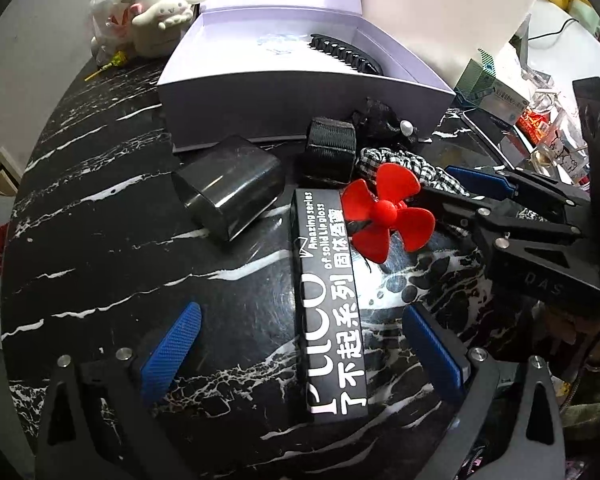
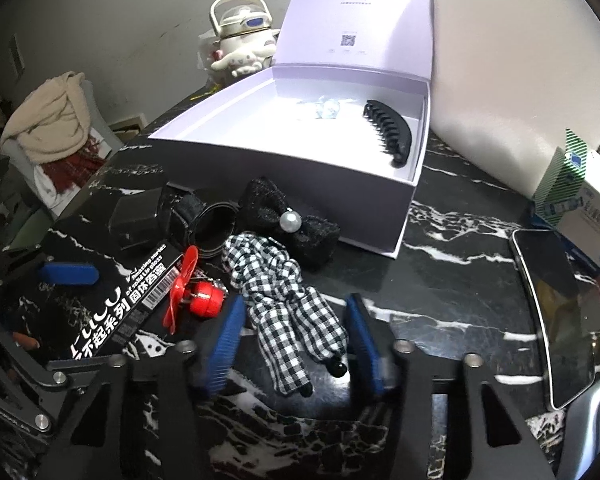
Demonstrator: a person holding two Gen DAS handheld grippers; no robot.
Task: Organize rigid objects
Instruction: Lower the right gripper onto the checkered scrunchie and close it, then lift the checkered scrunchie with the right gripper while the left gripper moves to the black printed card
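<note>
Lip-gloss box (image 1: 332, 304) lies flat on worktop (image 1: 120, 240), between left gripper (image 1: 300, 356) fingers spread wide, likely staged for pickup. Right gripper (image 2: 296, 344) fingers straddle gingham hair bow (image 2: 288, 304), partly closed, not pinching. Lavender box (image 2: 284, 184) open, far.

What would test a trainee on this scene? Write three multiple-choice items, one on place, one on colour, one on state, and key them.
1. Where is the black hair claw?
A. in the lilac box
B. on the phone
C. on the bare table

2. What colour is the propeller?
A. blue
B. red
C. green

3. How is the left tool?
A. shut on nothing
B. shut on the propeller
C. open, astride the long black box

Key: A, it lies on the box floor by the right wall; B, its blades are plainly red; C, both blue pads stand clear of the box.
</note>
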